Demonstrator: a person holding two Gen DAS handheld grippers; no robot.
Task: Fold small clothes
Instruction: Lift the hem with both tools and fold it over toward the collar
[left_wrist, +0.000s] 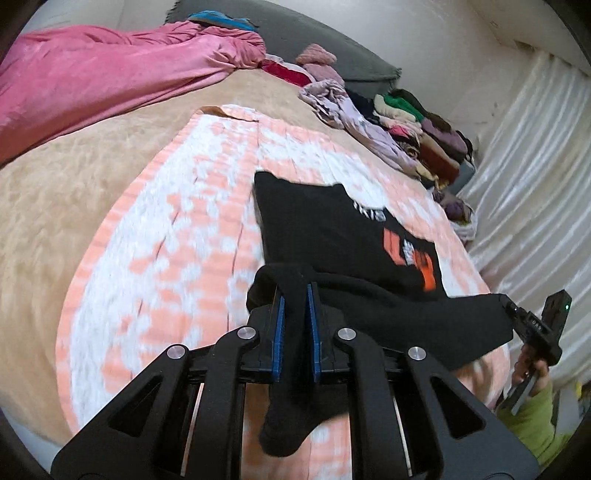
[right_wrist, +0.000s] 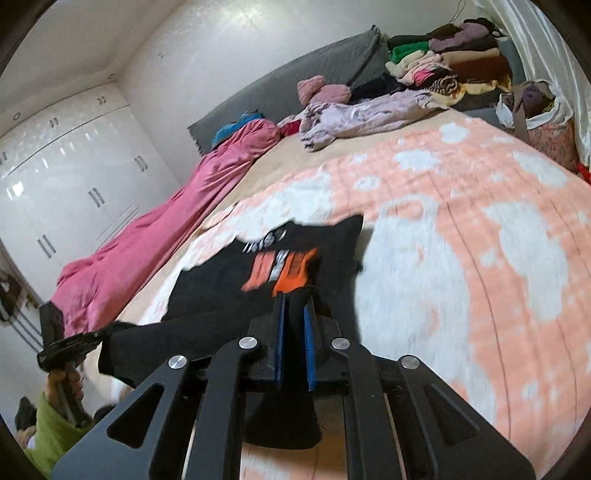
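Note:
A small black shirt (left_wrist: 332, 236) with an orange and white print lies on the peach and white blanket (left_wrist: 166, 240). Its near edge is lifted off the bed. My left gripper (left_wrist: 294, 295) is shut on one near corner, and black cloth hangs down between its blue pads. My right gripper (right_wrist: 294, 301) is shut on the other near corner of the black shirt (right_wrist: 229, 273). The right gripper also shows at the far right of the left wrist view (left_wrist: 511, 306), and the left gripper at the far left of the right wrist view (right_wrist: 99, 332). The hem stretches between them.
A pink quilt (left_wrist: 110, 74) lies along the far side of the bed. A lilac garment (right_wrist: 354, 114) and a heap of folded clothes (right_wrist: 454, 70) sit by the grey headboard (right_wrist: 295, 74). A bag (right_wrist: 543, 122) stands at the bed's corner. A green sleeve (left_wrist: 535, 424) holds the right gripper.

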